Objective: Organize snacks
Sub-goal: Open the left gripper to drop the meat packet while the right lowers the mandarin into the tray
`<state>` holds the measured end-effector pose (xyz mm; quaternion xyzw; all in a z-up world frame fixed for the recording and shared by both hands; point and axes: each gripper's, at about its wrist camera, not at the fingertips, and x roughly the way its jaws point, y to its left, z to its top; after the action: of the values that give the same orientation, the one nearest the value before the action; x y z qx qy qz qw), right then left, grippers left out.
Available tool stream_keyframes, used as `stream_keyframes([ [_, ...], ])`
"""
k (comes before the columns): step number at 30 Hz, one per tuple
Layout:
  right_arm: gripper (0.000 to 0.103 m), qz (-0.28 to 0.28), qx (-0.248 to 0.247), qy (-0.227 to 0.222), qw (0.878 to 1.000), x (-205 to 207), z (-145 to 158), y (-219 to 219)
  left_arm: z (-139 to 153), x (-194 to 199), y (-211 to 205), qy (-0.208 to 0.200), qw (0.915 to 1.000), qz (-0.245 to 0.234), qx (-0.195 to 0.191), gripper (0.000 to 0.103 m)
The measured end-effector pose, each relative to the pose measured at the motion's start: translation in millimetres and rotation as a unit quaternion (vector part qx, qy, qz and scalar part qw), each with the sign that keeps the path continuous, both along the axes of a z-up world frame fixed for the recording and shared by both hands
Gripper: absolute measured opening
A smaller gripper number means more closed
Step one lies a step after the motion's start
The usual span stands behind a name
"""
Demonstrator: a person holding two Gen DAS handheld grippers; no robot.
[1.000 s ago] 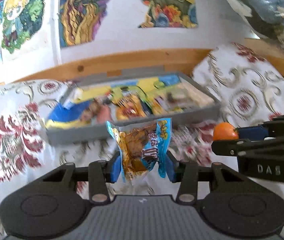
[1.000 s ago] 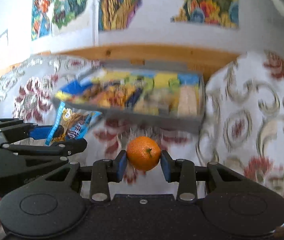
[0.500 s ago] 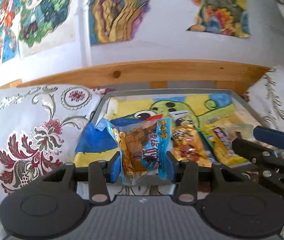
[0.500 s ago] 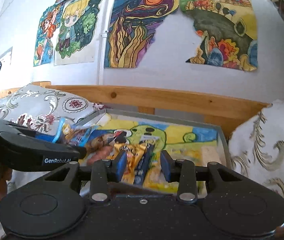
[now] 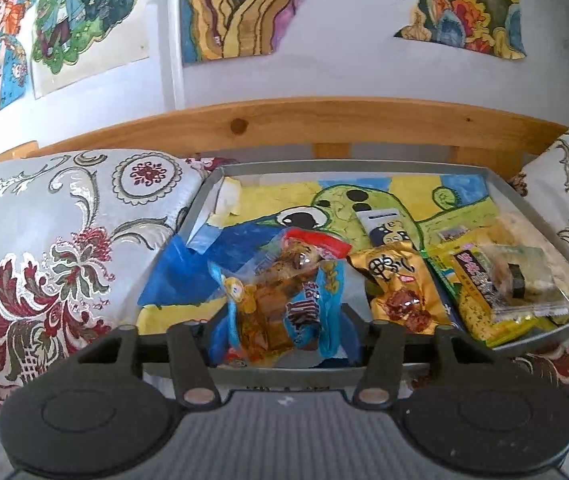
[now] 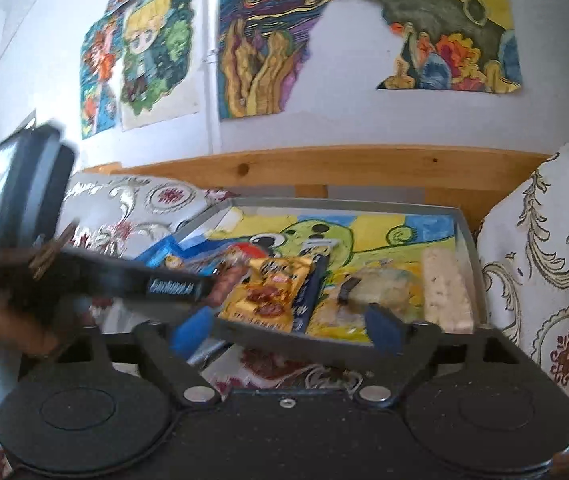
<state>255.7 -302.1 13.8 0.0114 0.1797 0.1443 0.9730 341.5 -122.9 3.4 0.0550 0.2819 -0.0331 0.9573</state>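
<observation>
Soft daylight; fisheye-bent edges; right wrist view motion-blurred at left.

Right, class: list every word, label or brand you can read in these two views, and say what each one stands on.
"GenRobot.AI", blurred, partly guessed: side of the left gripper.
Large character, not legible to me: gold snack packet.
Lettering distorted, unreadable: blue snack packet in the left gripper.
Pink characters, too small: yellow packet.
Print too small: dark blue packet.
</observation>
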Motion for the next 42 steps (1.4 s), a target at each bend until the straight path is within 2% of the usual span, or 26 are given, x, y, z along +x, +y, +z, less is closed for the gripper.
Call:
stream_keyframes([
  [6,0.091,0.024,-0.029,0.037,0.999,-12,-20,11,2,0,6,0.000,0.9999,0.009,-0.010,0.079],
  [9,0.095,0.033,-0.052,0.029,0.998,-19,-20,18,6,-2,11,-0.005,0.9996,0.015,-0.024,0.087],
  [13,0.102,0.033,-0.053,0.012,0.998,-27,-19,24,8,-5,17,-0.008,0.9986,0.032,-0.043,0.098],
  [17,0.102,0.046,-0.051,0.050,0.996,-33,-25,25,13,-12,19,-0.017,0.9979,0.044,-0.045,0.101],
  [23,0.100,0.081,-0.121,0.122,0.982,-66,-30,40,24,-27,16,-0.033,0.9981,0.041,-0.031,0.102],
  [27,0.085,0.092,-0.150,0.174,0.969,-84,-42,49,29,-37,13,-0.034,0.9982,0.039,-0.031,0.102],
  [32,0.066,0.077,-0.156,0.203,0.964,-90,-48,48,30,-46,12,-0.027,0.9985,0.034,-0.034,0.102],
  [34,0.055,0.072,-0.150,0.217,0.962,-89,-50,44,30,-48,12,-0.025,0.9986,0.033,-0.032,0.102],
  [38,0.047,0.075,-0.120,0.247,0.959,-83,-57,38,31,-48,12,-0.023,0.9986,0.035,-0.030,0.102],
  [39,0.040,0.076,-0.112,0.249,0.959,-81,-57,38,31,-49,12,-0.023,0.9986,0.036,-0.031,0.102],
  [42,0.038,0.077,-0.098,0.253,0.959,-78,-57,36,33,-48,13,-0.024,0.9984,0.040,-0.032,0.102],
])
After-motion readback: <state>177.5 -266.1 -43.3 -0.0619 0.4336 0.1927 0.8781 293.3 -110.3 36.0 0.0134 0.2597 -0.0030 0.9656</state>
